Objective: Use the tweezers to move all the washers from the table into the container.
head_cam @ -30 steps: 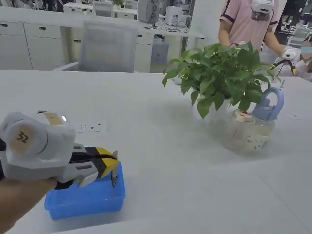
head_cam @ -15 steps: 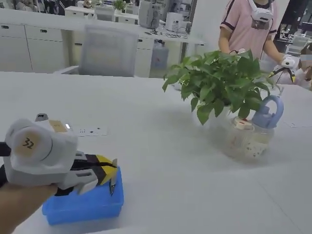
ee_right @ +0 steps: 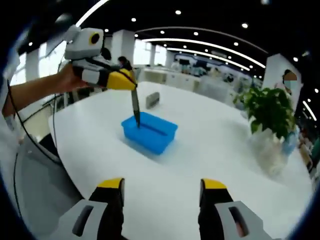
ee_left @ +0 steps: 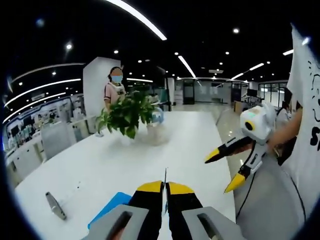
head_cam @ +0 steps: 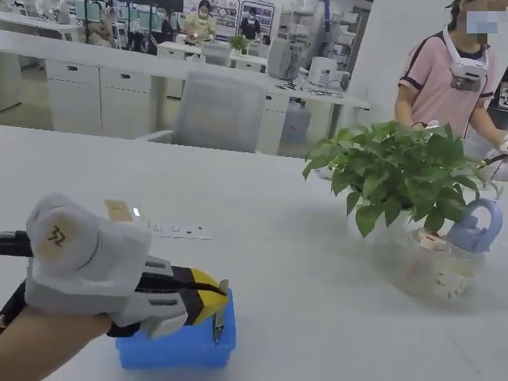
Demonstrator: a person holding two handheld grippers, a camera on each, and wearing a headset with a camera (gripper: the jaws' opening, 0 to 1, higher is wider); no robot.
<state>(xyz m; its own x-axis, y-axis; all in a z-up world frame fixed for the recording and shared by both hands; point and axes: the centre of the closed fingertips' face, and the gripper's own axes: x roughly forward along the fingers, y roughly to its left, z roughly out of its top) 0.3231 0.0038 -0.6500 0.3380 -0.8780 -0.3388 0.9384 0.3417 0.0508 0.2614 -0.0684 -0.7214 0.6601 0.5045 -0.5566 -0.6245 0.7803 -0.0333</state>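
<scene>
My left gripper (head_cam: 218, 295) is held at the lower left of the head view, its yellow-tipped jaws shut on thin metal tweezers (head_cam: 217, 319). The tweezers point down into the right end of a blue plastic container (head_cam: 175, 349). From the right gripper view, the left gripper (ee_right: 131, 80) hangs above the blue container (ee_right: 150, 132) with the tweezers (ee_right: 135, 107) reaching into it. My right gripper (ee_right: 162, 184) is open with nothing between its jaws, well back from the container. In the left gripper view the right gripper (ee_left: 216, 176) is off to the right, past the table edge.
A leafy potted plant (head_cam: 401, 175) in a glass jar stands at the right with a blue-topped bottle (head_cam: 475, 230) beside it. A small grey block (ee_right: 152, 99) lies behind the container. A person in a pink shirt (head_cam: 444, 75) stands beyond the table, and an office chair (head_cam: 218, 111) is at its far edge.
The head camera has tilted up and left, so the whole picture has shifted. The left gripper and tweezers keep their place at the container's right end.
</scene>
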